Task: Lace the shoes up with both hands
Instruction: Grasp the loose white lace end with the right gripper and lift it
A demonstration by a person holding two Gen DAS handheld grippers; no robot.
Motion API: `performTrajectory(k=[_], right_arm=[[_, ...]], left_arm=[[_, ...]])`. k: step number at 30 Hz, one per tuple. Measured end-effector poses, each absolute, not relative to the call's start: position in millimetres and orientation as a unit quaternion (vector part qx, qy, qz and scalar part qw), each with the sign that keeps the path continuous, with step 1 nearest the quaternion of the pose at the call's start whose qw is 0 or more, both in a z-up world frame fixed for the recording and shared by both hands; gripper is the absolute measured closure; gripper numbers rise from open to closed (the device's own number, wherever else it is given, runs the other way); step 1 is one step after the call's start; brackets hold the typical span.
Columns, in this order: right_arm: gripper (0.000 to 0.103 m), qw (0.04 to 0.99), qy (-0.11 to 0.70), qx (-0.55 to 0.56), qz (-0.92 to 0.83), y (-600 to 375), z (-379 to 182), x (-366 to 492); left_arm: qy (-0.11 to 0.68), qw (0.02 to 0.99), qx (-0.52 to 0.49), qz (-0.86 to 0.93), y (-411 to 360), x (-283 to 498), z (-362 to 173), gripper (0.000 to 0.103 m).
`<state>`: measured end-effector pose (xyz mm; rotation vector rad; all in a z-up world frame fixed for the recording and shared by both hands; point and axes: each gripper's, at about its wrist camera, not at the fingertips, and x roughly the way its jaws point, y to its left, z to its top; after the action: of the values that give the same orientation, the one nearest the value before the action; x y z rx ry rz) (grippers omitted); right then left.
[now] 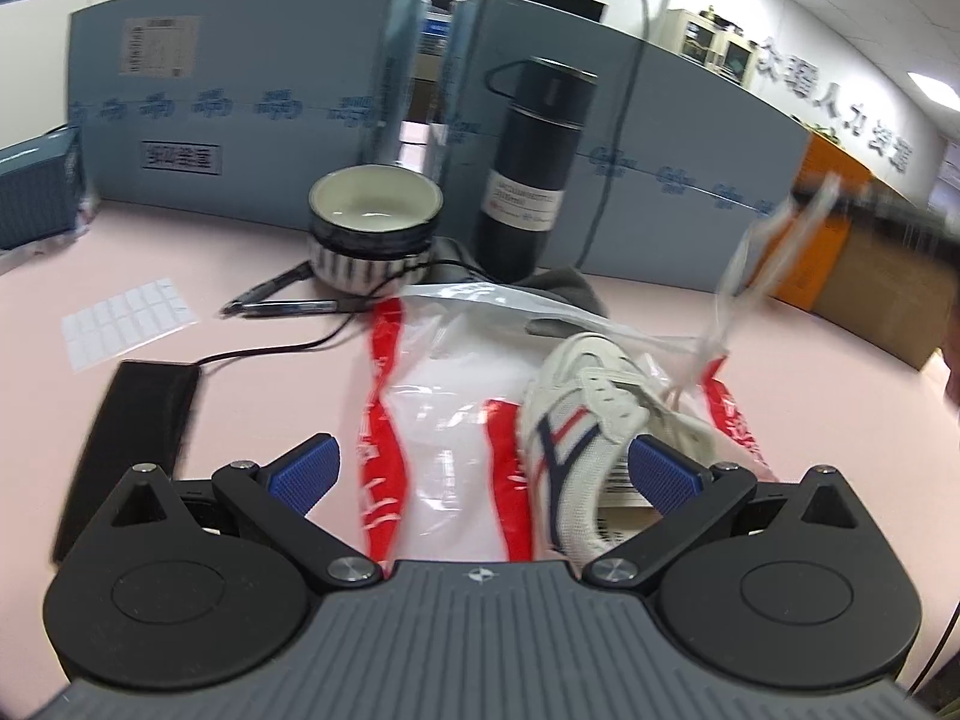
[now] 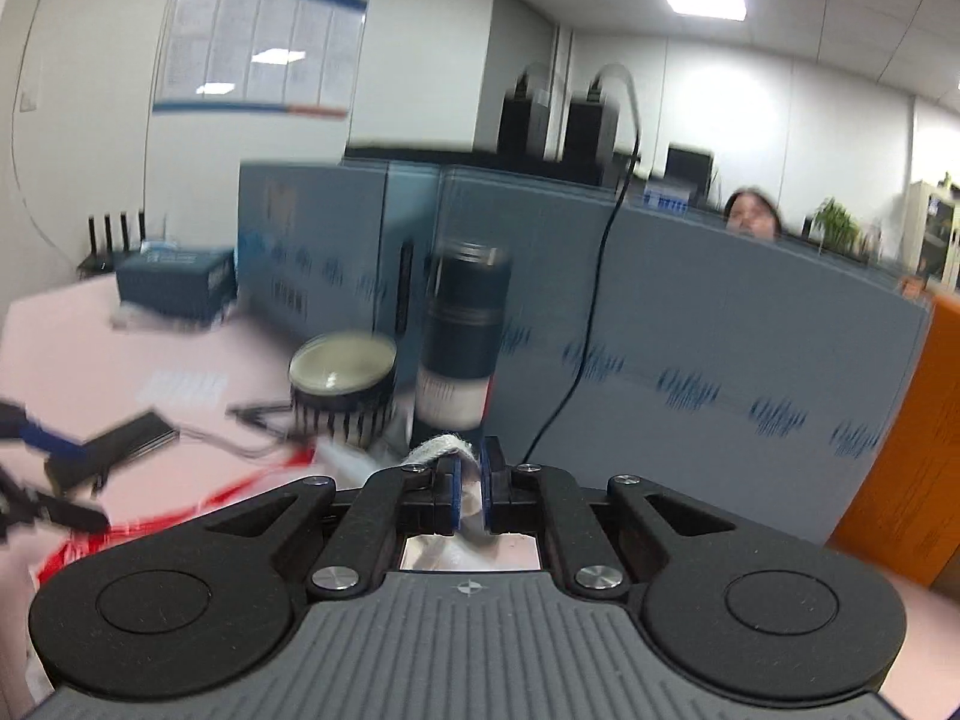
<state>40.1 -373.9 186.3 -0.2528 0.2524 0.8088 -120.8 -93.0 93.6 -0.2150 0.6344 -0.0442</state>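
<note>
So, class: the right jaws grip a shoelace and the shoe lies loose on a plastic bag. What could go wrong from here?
1. The left gripper is open beside the shoe, not holding it, so a pull on the lace may drag or tip the shoe.
2. The plastic bag looks slippery, so it may slide.

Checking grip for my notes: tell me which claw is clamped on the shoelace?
The right claw: its blue pads pinch the white shoelace. The left claw gapes open, empty.
</note>
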Motion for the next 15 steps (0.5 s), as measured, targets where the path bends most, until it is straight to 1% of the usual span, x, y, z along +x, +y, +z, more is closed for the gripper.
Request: performTrajectory(k=[7,11,15], right_arm=[[0.097,0.937,0.019,-0.122,0.326,-405.2,252.1,22.3],[0.097,0.953,-0.009,-0.129,0.273,-435.0,274.0,19.4],[0.097,0.967,-0.017,-0.146,0.21,-469.9,289.5,19.3]], left_arm=[[0.307,0.945,-0.105,-0.051,-105.4,-112.9,94.7,0.0],[0.309,0.943,-0.11,-0.062,-109.0,-108.0,94.0,0.0],[0.315,0.94,-0.11,-0.073,-113.9,-103.8,92.0,0.0]])
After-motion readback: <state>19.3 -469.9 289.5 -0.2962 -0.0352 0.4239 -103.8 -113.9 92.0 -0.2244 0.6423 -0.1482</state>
